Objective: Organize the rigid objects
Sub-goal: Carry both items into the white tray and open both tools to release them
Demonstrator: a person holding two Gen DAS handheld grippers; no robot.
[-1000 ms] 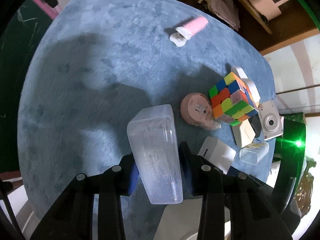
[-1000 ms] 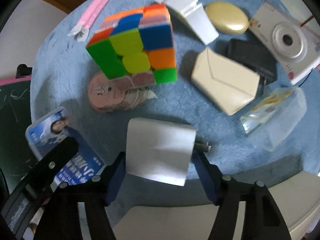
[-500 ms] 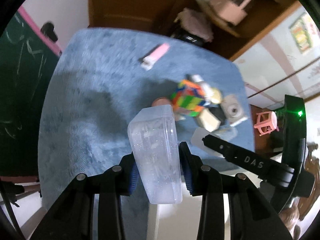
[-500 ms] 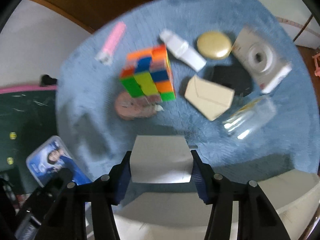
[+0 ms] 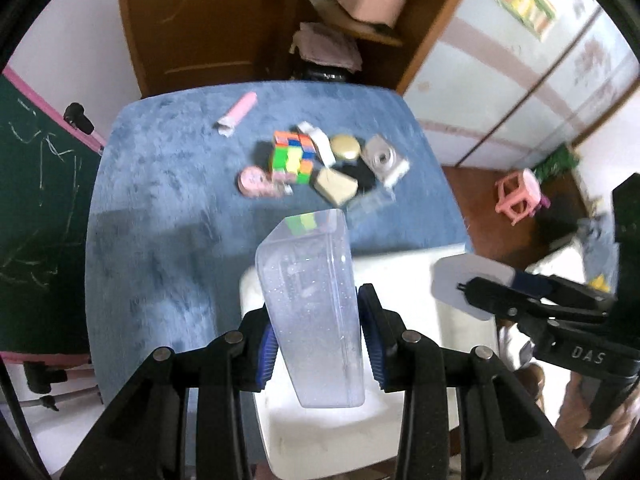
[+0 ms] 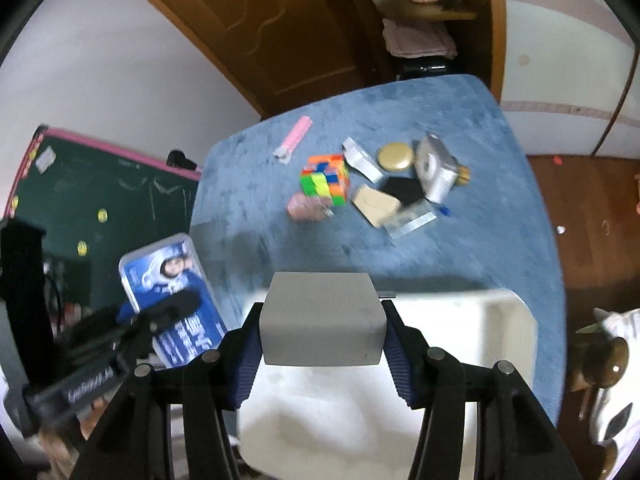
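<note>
Here the left hand-held gripper clamps a clear plastic case, the right hand-held gripper a grey block

A clear plastic case and a white charger block hang above the white bin; a Rubik's cube sits among clutter.

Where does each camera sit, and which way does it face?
Left wrist: on the left tongs, looking down over their clear plastic box at the white bin; right tongs visible.
Right wrist: on the right tongs, gripping a grey adapter; left tongs visible.
Shared: blue table, puzzle cube.
</note>
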